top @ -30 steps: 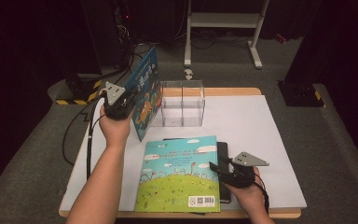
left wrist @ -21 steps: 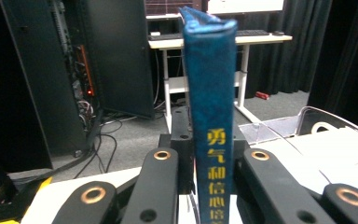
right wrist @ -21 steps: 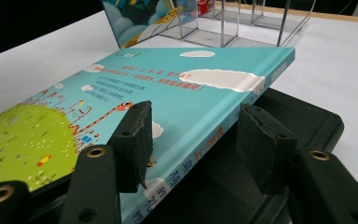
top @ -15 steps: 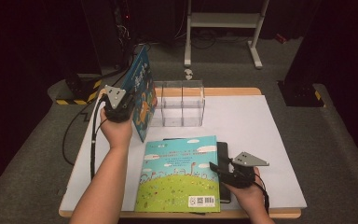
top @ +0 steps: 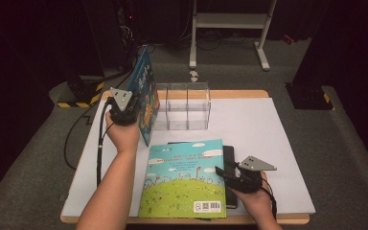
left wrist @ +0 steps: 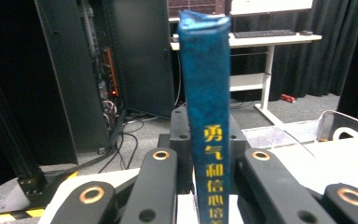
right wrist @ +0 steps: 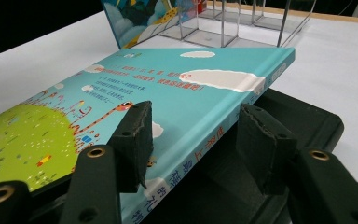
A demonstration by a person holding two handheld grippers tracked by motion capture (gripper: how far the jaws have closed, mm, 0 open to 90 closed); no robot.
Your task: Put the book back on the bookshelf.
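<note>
My left gripper (top: pixel 133 113) is shut on a dark blue book (top: pixel 146 88) and holds it upright at the table's back left, just left of a clear divided rack (top: pixel 182 108). In the left gripper view the book's spine (left wrist: pixel 207 93), with yellow characters, stands between the jaws of the left gripper (left wrist: pixel 209 186). A light-blue and green picture book (top: pixel 182 184) lies flat at the front. My right gripper (top: pixel 223 173) is open at that book's right edge. In the right gripper view the picture book's spine edge (right wrist: pixel 223 135) lies between the right gripper's (right wrist: pixel 193 135) spread pads.
A flat black object (top: pixel 230 158) lies under the picture book's right side. The white table top (top: pixel 268 134) is bare to the right. Dark cabinets, cables and a white desk frame (top: pixel 230 21) stand on the floor beyond the table.
The blue book in my left gripper has shifted slightly left and stands more upright. The right gripper and the picture book have not moved.
</note>
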